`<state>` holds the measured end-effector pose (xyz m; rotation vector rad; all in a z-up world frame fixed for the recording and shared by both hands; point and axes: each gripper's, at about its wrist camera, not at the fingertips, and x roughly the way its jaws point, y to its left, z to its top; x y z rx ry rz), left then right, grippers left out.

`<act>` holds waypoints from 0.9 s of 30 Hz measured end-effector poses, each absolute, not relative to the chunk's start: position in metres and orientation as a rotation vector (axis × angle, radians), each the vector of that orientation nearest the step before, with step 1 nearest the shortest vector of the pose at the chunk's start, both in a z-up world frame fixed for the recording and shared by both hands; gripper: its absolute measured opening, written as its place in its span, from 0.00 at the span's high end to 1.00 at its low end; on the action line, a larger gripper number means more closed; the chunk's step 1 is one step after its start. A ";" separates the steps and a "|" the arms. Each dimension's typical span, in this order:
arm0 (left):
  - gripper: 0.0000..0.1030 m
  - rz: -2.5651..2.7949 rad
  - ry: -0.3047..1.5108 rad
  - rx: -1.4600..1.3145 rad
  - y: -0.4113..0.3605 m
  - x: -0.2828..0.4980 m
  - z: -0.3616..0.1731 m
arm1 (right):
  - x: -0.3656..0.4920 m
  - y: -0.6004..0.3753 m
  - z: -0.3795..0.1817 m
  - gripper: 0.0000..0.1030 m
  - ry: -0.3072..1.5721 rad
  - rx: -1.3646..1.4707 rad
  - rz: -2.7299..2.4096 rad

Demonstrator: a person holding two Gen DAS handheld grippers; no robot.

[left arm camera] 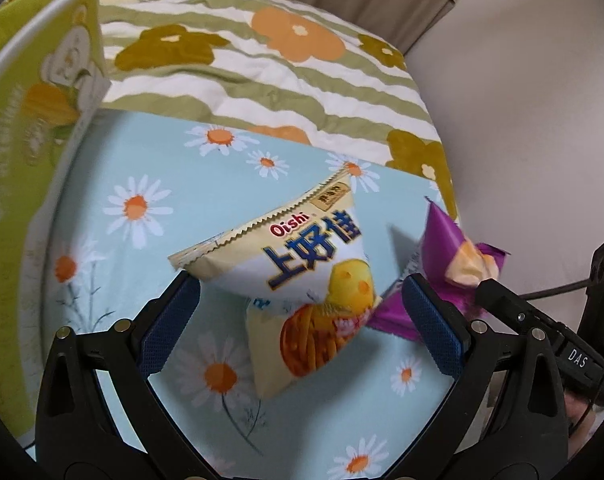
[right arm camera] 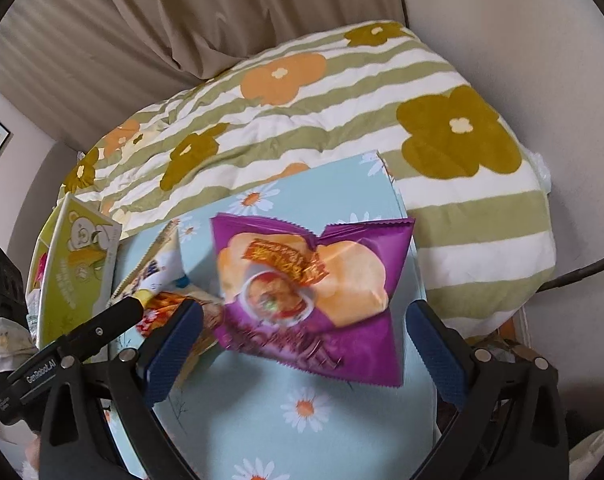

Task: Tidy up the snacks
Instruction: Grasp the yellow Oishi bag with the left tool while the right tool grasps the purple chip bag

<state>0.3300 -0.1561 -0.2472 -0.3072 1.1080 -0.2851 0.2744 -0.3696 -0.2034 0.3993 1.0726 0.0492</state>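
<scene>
A cream Oishi snack bag [left arm camera: 302, 276] lies on a light-blue daisy-print surface [left arm camera: 142, 160]. My left gripper [left arm camera: 300, 316] is open, its blue pads on either side of the bag's near half. A purple chip bag [right arm camera: 310, 296] lies beside it on the same surface [right arm camera: 302, 420]; it shows at the right in the left wrist view [left arm camera: 446, 264]. My right gripper [right arm camera: 302, 340] is open around the purple bag's near end. The Oishi bag shows at the left in the right wrist view [right arm camera: 162, 276].
A green carton with a bear print [left arm camera: 34, 120] stands at the left, also seen in the right wrist view [right arm camera: 78, 272]. A green-striped floral quilt [left arm camera: 282, 68] lies behind the surface. A curtain [right arm camera: 182, 20] and a wall stand beyond.
</scene>
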 end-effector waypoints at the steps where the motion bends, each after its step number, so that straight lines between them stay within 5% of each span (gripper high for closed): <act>1: 0.05 -0.283 1.116 -0.309 -0.157 0.333 -0.252 | 0.277 -0.371 -0.207 0.02 1.079 0.407 0.054; 6: 0.30 -0.304 1.161 -0.329 -0.158 0.343 -0.268 | 0.287 -0.373 -0.223 0.02 1.106 0.419 0.097; 12: 0.44 -0.310 1.172 -0.325 -0.156 0.344 -0.273 | 0.292 -0.371 -0.233 0.02 1.127 0.438 0.135; 27: 0.55 -0.263 1.156 -0.212 -0.139 0.327 -0.252 | 0.303 -0.366 -0.240 0.10 1.129 0.440 0.161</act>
